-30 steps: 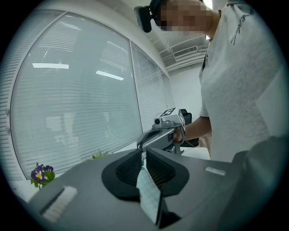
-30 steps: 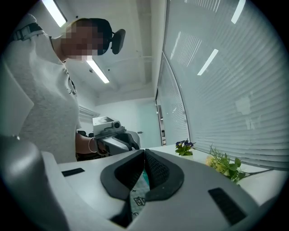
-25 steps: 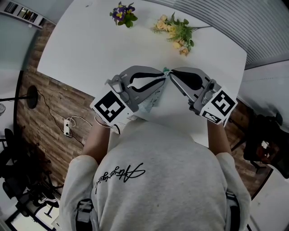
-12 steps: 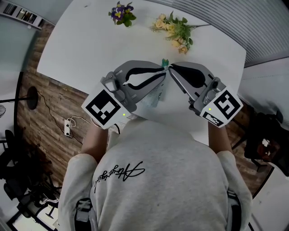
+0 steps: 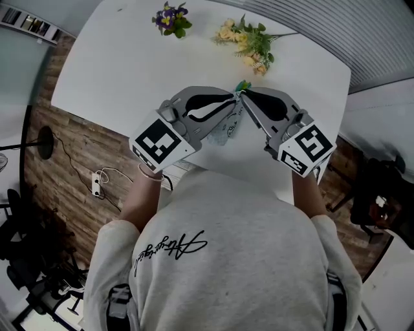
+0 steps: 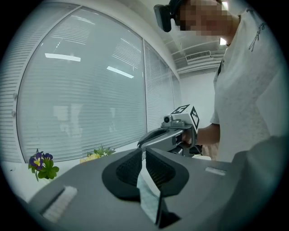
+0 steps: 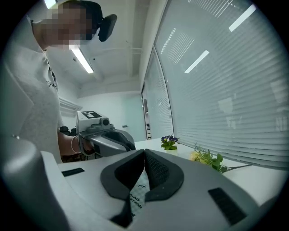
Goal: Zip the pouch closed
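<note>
In the head view a pale pouch (image 5: 224,133) with teal print hangs over the white table (image 5: 116,71), stretched between my two grippers, whose tips meet at its top edge. A small teal bit (image 5: 242,85) sticks up where they meet. My left gripper (image 5: 233,97) is shut on the pouch; in the left gripper view its pads (image 6: 143,155) pinch a strip of pouch fabric (image 6: 148,191). My right gripper (image 5: 245,97) is shut on the pouch too, with printed fabric (image 7: 134,195) squeezed between its pads (image 7: 144,153). The zipper itself is hidden.
A small purple flower bunch (image 5: 171,16) and a yellow bouquet (image 5: 249,42) lie at the table's far side. The table's left edge drops to a wooden floor with a power strip (image 5: 97,183). Window blinds (image 7: 216,81) stand beyond the table.
Both grippers keep their pinch on the pouch. The pair has drifted slightly toward the flowers, and the left gripper has rolled a little, its marker cube turning.
</note>
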A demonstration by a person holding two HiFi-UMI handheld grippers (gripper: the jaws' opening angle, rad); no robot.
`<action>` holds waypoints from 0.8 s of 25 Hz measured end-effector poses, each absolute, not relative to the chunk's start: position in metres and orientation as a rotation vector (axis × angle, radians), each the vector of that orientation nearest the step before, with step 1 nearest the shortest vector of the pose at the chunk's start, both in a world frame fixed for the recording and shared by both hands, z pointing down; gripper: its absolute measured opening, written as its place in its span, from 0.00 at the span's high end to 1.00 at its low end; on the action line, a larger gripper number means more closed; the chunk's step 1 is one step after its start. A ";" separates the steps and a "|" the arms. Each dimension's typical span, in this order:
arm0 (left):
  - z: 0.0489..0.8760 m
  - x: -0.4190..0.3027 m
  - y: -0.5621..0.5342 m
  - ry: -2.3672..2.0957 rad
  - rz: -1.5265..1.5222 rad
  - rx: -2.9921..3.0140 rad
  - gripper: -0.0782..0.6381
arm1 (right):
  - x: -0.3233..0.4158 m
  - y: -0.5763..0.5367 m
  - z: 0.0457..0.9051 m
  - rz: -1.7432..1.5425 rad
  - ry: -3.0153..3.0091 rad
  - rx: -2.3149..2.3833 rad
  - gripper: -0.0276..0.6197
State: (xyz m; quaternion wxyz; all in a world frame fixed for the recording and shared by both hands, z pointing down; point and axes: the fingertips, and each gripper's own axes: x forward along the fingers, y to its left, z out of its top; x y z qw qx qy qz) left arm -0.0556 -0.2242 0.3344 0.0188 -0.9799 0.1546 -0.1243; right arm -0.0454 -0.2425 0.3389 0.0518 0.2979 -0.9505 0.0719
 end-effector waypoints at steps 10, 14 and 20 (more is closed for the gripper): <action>0.344 -0.053 -0.224 0.504 -0.388 -3.080 0.86 | -0.030 -0.256 0.359 0.351 -2.855 1.033 0.95; 0.347 -0.054 -0.224 0.507 -0.375 -3.093 0.86 | -0.029 -0.257 0.361 0.359 -2.849 1.035 0.95; 0.347 -0.051 -0.223 0.504 -0.420 -3.071 0.86 | -0.028 -0.260 0.365 0.425 -2.841 1.090 0.95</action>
